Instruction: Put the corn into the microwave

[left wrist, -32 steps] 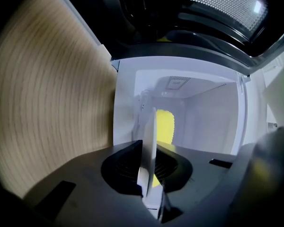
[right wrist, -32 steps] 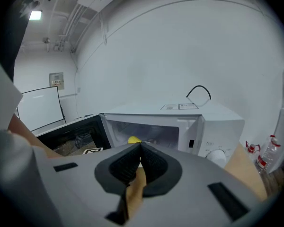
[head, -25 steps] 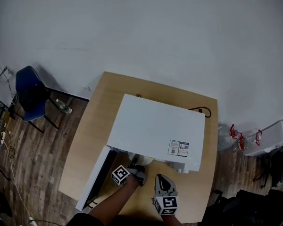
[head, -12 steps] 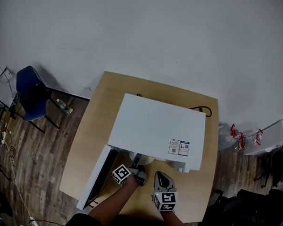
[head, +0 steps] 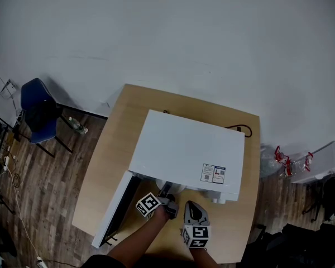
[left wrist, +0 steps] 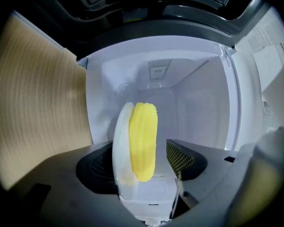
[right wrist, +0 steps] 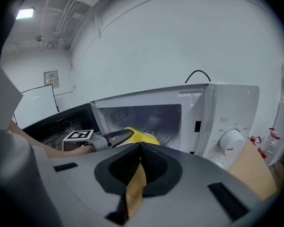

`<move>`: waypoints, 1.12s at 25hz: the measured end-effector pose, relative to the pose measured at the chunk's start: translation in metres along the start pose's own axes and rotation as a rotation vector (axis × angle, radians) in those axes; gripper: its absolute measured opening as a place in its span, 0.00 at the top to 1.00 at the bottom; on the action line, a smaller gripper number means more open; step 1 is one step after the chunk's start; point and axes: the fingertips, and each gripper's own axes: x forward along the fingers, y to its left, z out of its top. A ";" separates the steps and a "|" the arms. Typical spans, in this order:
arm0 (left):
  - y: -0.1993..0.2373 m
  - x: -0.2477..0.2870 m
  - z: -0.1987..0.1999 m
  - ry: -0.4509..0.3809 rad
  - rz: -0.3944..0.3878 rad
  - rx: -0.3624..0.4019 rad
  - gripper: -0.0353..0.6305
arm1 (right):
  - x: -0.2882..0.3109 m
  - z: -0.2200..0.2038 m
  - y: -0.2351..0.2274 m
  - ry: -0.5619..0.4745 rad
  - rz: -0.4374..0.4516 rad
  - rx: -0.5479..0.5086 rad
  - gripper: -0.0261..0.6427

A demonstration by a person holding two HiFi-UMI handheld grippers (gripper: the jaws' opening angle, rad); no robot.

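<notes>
Corn (left wrist: pixel 143 141), a yellow cob, lies on a white plate (left wrist: pixel 119 164) at the mouth of the microwave (head: pixel 184 149), with the pale cavity (left wrist: pixel 189 103) opening up behind it and the door (head: pixel 114 208) swung wide to the side. The left gripper (left wrist: pixel 141 150) is rolled onto its side, so one jaw sits under the plate and the other above the cob. Its jaws have just been opening and now stand wide, with plate and cob between them but no pad pressing down on the corn. Whether the plate already rests on the cavity floor or on the lower jaw cannot be told from these views. The right gripper (right wrist: pixel 140 155) is closed on nothing and hangs over the desk (head: pixel 114 138) in front of the control knob (right wrist: pixel 231 141). The placing looks nearly done, and the risk now lies in pulling out. If the lower jaw is under the plate's rim, drawing the gripper straight back could drag the plate toward the opening or tip it, and the cob, loose on a shallow plate, could roll off. If the plate sits too near the front edge, the door may strike it when swung shut. The upper jaw could also clip the cob if the hand lifts on the way out.
</notes>
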 end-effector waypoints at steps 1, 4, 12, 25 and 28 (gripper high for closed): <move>0.000 0.000 0.000 -0.005 -0.001 -0.003 0.52 | 0.000 0.000 0.000 -0.002 0.000 0.001 0.87; 0.001 -0.004 0.001 -0.020 -0.025 -0.035 0.52 | 0.000 -0.001 0.000 0.000 0.004 0.005 0.87; 0.001 -0.007 0.001 -0.032 0.012 -0.041 0.47 | -0.002 -0.009 -0.005 0.011 -0.005 0.027 0.87; 0.012 0.001 -0.006 -0.004 0.063 -0.150 0.57 | 0.006 -0.014 -0.006 0.016 0.044 0.072 0.87; 0.011 -0.001 -0.006 0.007 0.038 -0.158 0.57 | 0.017 -0.018 -0.004 0.023 0.090 0.084 0.87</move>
